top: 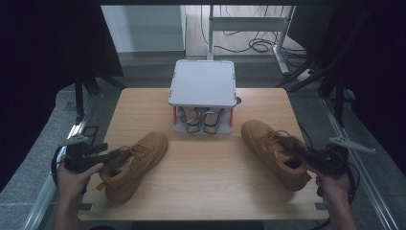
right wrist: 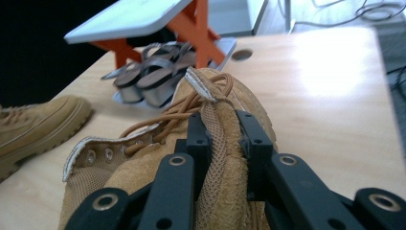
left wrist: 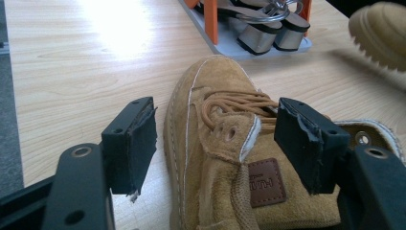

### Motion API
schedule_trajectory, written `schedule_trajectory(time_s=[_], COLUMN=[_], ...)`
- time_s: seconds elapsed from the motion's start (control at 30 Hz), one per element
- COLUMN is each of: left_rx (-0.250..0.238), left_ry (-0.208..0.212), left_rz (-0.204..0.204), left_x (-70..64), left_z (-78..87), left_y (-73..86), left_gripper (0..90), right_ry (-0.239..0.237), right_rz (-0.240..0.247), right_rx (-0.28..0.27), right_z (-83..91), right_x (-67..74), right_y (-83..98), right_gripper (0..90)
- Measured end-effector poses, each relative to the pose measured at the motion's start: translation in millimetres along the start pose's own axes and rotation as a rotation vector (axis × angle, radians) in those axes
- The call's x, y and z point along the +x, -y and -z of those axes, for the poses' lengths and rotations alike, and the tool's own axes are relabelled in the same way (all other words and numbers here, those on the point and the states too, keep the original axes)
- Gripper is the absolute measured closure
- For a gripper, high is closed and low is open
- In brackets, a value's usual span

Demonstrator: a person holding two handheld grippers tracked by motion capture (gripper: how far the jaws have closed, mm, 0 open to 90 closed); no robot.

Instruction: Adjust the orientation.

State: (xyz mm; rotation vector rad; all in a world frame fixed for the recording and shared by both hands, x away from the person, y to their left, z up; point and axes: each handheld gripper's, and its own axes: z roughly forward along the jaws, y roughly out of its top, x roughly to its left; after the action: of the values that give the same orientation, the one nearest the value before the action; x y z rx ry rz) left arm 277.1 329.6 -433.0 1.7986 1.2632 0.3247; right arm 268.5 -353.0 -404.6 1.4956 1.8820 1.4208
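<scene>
Right tongs (right wrist: 222, 139) pinching boot tongue (right wrist: 215, 158)

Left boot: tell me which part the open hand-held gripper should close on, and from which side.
Grip the left boot by its upstanding tongue and collar edge, coming from the heel end along its length. That flap is thin and already sits between the open jaws of the left hand-held gripper; the right hand-held gripper pinches its boot the same way.

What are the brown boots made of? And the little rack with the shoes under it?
The boots look like tan suede: soft, fuzzy, matte, with stitched seams and cord laces. The tongue's inner side looks like woven mesh. The rack seems plastic: a smooth pale grey top and orange legs. The silver heeled shoes under it look shiny, perhaps metallic-coated.
</scene>
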Motion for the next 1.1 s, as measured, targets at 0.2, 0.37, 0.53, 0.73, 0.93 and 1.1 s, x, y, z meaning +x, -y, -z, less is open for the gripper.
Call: schedule_trajectory(time_s=[0.2, 0.37, 0.53, 0.73, 0.93, 1.1], left_rx=[0.011, 0.017, 0.02, 0.027, 0.028, 0.028], left_ry=[0.0, -0.002, -0.003, -0.007, -0.009, -0.014], left_rz=[-0.003, -0.002, -0.004, -0.008, -0.019, -0.022], left_x=[0.0, 0.6, 0.0, -2.1, -4.3, -2.6], left_z=[-3.3, -4.0, -4.2, -6.4, -5.0, -1.8], left_y=[0.7, 1.1, 1.5, 1.5, 1.6, 2.6], left_gripper=[31.3, 31.3, 31.4, 31.4, 31.4, 31.5], right_ry=[-0.036, -0.065, -0.02, 0.017, 0.015, -0.002], right_rz=[-0.006, -0.014, -0.01, 0.081, 0.176, 0.211], right_rx=[0.034, 0.059, 0.085, 0.076, 0.083, 0.095], right_z=[-1.1, -6.1, -13.2, -7.3, -8.4, -16.0], right_x=[13.6, 19.7, 15.2, 10.8, 20.0, 23.0], right_y=[17.7, 25.4, 33.6, 36.4, 24.4, 17.7], right_gripper=[77.6, 77.5, 75.0, 65.2, 56.5, 47.9])
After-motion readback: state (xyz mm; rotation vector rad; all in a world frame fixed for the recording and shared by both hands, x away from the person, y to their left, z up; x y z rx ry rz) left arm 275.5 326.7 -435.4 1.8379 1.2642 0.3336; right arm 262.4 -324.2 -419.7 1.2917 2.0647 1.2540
